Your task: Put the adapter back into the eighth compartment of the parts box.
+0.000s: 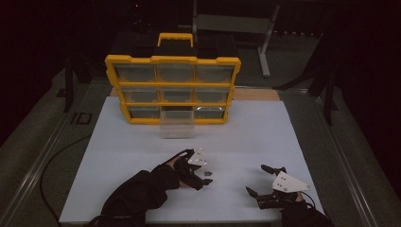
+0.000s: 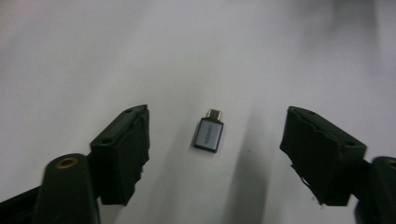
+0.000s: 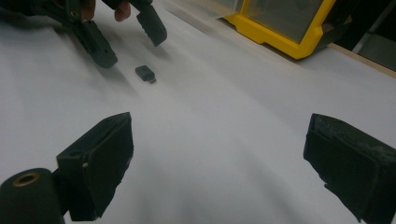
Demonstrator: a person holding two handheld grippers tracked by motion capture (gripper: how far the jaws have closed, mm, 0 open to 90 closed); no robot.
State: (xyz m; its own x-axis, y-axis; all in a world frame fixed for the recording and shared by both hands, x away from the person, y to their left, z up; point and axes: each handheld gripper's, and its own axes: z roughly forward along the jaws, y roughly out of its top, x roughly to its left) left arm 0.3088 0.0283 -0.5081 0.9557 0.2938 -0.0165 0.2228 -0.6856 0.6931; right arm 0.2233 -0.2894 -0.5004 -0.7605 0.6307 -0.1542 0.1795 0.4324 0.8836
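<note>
left gripper (image 2: 217, 140): jaws were spread, one on each side of the adapter, pads clear of it, nothing pinched; black-sleeved hand held it near the front middle of the sheet
adapter (image 2: 209, 134): small grey plug adapter, lay flat on the white sheet between the left jaws, metal plug end pointing away from that gripper's camera; also seen in the high view (image 1: 207, 174) and the right gripper view (image 3: 145, 73)
right gripper (image 3: 219, 163): jaws were spread wide, nothing between them, over bare sheet; well apart from the adapter, at the front right in the high view (image 1: 261, 178)
white sheet (image 1: 250, 137): covered the table top, both grippers over it
organizer (image 1: 172, 87): yellow-framed case with clear drawers, stood upright at the far edge of the sheet, black handle on top
drawer (image 1: 177, 124): clear bottom-middle one, was pulled out toward the person; contents too dim to tell
</note>
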